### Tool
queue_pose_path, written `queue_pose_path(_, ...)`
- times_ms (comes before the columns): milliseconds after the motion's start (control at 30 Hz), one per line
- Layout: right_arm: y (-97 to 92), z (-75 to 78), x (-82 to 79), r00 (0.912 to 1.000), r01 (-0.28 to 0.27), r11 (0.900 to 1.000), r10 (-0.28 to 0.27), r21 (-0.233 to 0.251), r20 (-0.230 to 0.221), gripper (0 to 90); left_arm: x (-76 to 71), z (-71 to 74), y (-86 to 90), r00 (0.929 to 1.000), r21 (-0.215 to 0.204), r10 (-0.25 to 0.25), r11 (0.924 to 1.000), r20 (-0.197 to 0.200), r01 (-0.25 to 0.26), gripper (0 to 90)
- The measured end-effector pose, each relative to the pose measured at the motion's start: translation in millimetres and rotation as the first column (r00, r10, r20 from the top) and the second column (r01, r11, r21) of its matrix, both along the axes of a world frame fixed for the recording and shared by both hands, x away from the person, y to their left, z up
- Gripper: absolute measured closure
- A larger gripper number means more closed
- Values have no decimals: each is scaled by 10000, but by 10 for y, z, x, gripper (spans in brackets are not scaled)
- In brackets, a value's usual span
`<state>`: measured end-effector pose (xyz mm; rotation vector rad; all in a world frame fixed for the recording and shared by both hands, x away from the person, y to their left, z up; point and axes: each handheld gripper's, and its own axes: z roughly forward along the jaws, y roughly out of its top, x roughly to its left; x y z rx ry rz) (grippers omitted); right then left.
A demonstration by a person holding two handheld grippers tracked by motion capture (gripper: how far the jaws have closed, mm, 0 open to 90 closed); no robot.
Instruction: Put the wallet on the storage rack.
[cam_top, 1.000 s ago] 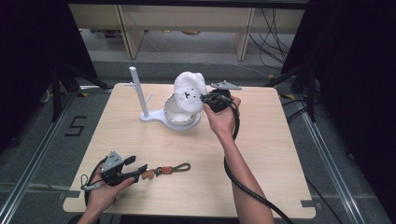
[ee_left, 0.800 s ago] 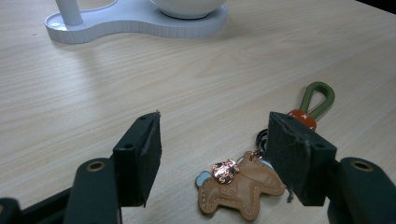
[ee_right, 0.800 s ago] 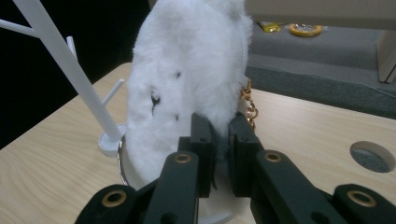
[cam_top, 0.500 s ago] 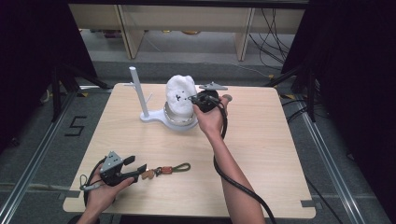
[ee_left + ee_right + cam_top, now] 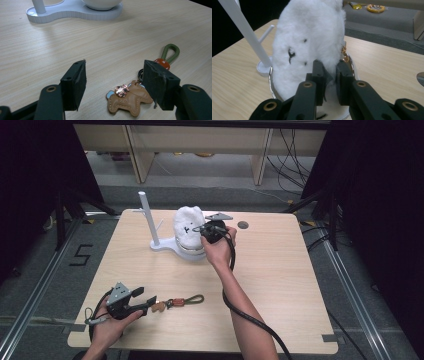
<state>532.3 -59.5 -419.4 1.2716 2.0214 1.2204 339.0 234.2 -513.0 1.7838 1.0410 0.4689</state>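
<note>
On the wooden table (image 5: 280, 270), the right tool (image 5: 329, 72), jaws just easing apart, pinches the white plush pouch (image 5: 309, 37).

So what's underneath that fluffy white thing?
The fluffy white pouch sits in a shiny-rimmed dish on a white stand. A bit of gold shows beside it; the dish's inside is covered.

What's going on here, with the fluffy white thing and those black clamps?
A person at a wooden table holds a two-jaw gripper in each hand. The right gripper is at a fluffy white pouch that sits in the dish of a white stand; its jaws, nearly closed, have just been opening slightly, with a bit of the white fluff between them. The left gripper rests open near the table's front edge, beside a small brown leather keychain with a green loop.
</note>
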Motion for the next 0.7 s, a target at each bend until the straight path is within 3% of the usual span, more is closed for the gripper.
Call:
queue_pose_path(167, -11, -43, 22, 9993, 145, 9999, -147, -78, -357, 699, 0, -3, -6, 10000, -3, -55, 10000, -30, 55, 354)
queue_pose_path(233, -29, -59, 32, 9987, 216, 9995, -228, -248, -466, 600, -4, -3, -10, 10000, -59, -73, 10000, -65, 73, 355)
queue_pose_path(433, -97, -31, -5, 9992, 318, 9993, -323, -211, -233, 491, 4, -7, -9, 10000, -19, -78, 10000, 31, 78, 353)
queue_pose_path(500, -165, 28, -54, 9986, 380, 9993, -381, -36, -377, 470, 1, -2, -14, 9999, 4, -102, 9999, 27, 102, 351)
queue_pose_path(600, -295, 98, -118, 9988, 432, 9991, -431, 13, -213, 461, -3, 16, -24, 9999, 105, -152, 9998, -13, 152, 346)
queue_pose_path(700, -545, 183, -234, 9982, 422, 9989, -430, -216, -409, 459, 10, 45, -38, 9995, 153, -309, 9994, 43, 308, 329)
